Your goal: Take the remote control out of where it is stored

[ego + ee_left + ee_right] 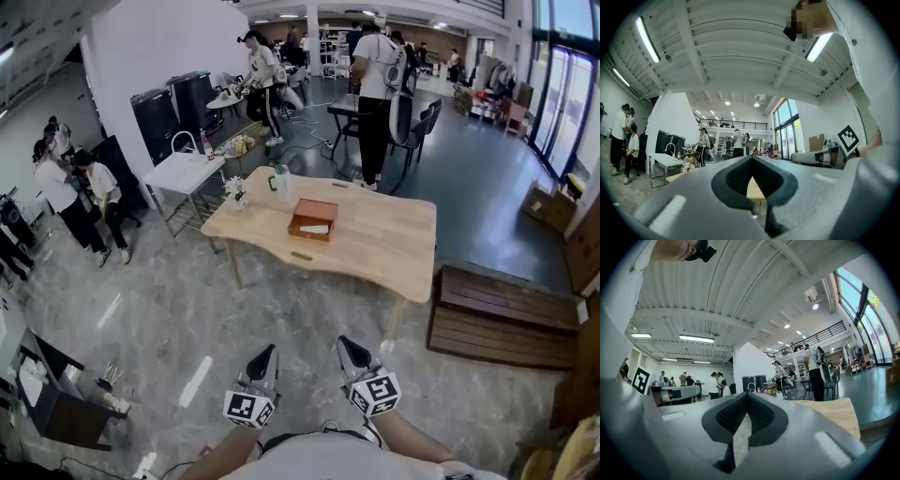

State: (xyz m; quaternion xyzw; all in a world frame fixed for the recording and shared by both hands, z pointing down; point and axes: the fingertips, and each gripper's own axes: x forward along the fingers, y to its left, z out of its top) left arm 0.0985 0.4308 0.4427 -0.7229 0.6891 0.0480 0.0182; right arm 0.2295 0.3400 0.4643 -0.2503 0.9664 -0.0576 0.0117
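Broad hall, grey floor [178,300], people [375,84] beyond; a wooden table [394,244] stands well ahead; on it an open brown box [314,212] holds the pale remote control [314,229]; left gripper [268,351] and right gripper [344,343], near the body, jaws together, empty.

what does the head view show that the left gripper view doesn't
Only the head view: the open brown wooden box on the pale wooden table, with a white object inside. Only the left gripper view: the black balcony railing upstairs and the left gripper's dark pads. Both: that table and the left gripper, shut on nothing.
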